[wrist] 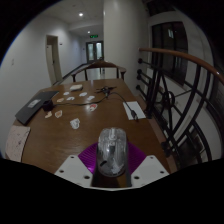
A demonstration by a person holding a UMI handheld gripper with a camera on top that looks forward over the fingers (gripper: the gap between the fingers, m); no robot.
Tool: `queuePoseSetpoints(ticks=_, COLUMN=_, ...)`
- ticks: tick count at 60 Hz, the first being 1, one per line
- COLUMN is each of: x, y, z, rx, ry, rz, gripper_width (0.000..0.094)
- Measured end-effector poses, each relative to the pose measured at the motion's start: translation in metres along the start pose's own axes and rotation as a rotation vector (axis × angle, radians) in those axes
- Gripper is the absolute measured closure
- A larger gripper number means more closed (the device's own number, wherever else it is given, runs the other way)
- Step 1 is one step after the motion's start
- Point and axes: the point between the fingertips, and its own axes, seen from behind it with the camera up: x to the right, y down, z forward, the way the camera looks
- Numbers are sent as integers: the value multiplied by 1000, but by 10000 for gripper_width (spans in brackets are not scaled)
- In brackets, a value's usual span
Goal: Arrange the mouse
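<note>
Mouse between the fingers, low over the table's near end.

Silvery-grey, rounded plastic mouse (110,149) sits in the gripper (110,166), purple pads (91,158) close at its flanks; whether they press it cannot be told. It looks light, rigid and smooth-shelled, likely slippery, so the flat sides are the best hold. Beyond the mouse, the brown wooden table (60,140) carries a dark flat laptop-like slab (36,106), scattered small white items (75,122) and papers (133,107); chairs (100,68) stand behind.
</note>
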Motion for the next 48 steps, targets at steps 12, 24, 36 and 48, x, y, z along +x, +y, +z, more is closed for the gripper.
queuePoseSetpoints(ticks=12, x=-32, y=-55, z=-60, rx=143, ry=22, rz=40, gripper_width=603)
queuePoseSetpoints(ticks=24, x=-234, y=-150, z=-167, rx=326, ry=-176, rz=24, gripper_width=603)
queuePoseSetpoints(ticks=36, x=-407, y=-63, z=-135, rx=180, ry=-297, rz=10, gripper_width=604)
queuePoseSetpoints(ticks=48, x=-441, y=40, z=-79, rx=19, ry=-202, rz=-113, gripper_width=603)
